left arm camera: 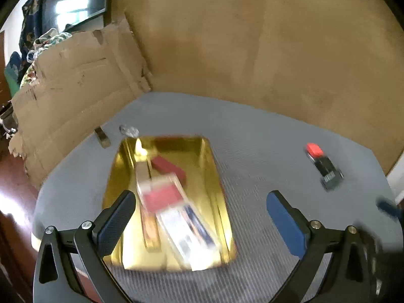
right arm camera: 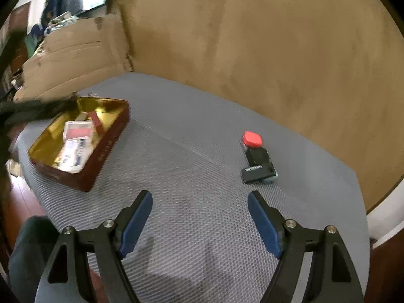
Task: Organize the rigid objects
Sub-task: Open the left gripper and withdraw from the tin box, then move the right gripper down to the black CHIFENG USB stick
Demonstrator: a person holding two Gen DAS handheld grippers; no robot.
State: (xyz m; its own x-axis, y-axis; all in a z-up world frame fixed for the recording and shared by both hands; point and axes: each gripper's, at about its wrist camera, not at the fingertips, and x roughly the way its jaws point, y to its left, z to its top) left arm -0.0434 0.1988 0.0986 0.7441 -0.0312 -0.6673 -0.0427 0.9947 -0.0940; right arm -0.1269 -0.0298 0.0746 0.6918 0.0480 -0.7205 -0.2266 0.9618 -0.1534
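Right wrist view: right claw (right arm camera: 200, 217) gapes empty; centre it over the black red-capped bottle (right arm camera: 256, 159). Left claw (left arm camera: 201, 223) spread wide above gold tray (left arm camera: 213, 166).

Count, as far as blur allows:
- 1 gold-lined tin tray (left arm camera: 217, 176), between and ahead of the left fingers.
- Inside it: 1 clear case with red insert (left arm camera: 161, 197), 1 dark red block (left arm camera: 168, 168), 1 white printed box (left arm camera: 186, 237), 1 gold bar-shaped piece (left arm camera: 149, 227). Four items; blur may hide more.
- 1 black stamp with red cap (right arm camera: 256, 156), ahead of the right fingers, nearer the right-hand one.
- 1 crumpled silver bit (left arm camera: 128, 130) and 1 small metal piece (left arm camera: 102, 137) beyond the tray.
- 2 cardboard panels (left arm camera: 75, 80).
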